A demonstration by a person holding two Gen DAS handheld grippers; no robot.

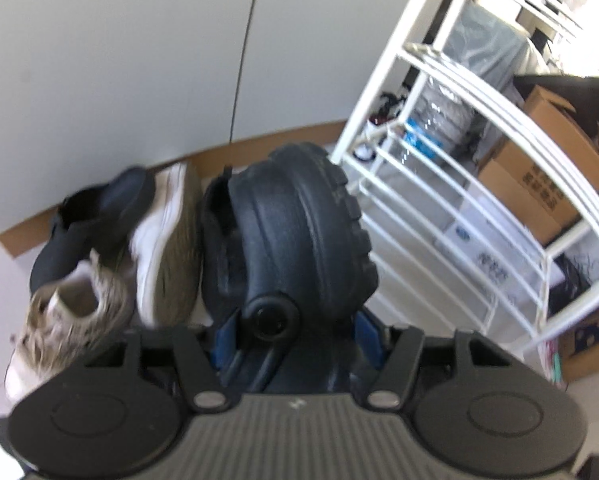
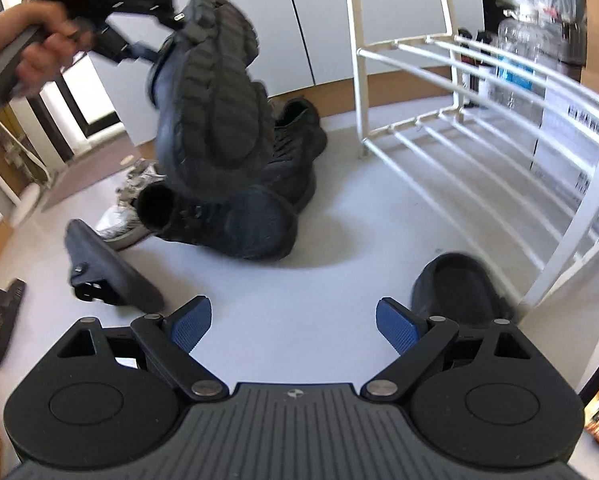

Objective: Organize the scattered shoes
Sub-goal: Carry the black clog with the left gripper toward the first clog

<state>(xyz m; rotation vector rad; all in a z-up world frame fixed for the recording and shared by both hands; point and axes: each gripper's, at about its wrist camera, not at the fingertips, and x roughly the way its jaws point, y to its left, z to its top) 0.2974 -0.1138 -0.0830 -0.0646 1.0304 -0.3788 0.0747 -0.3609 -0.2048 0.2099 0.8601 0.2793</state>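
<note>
Raised left hand-held gripper (image 2: 151, 54) around black clog (image 2: 215, 96)

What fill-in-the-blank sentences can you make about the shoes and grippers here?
1. The left gripper holds a black ____ off the floor.
2. The right gripper has its fingers ____, with nothing between them.
3. The rack is painted ____.

Missing words: shoe; open; white
</note>
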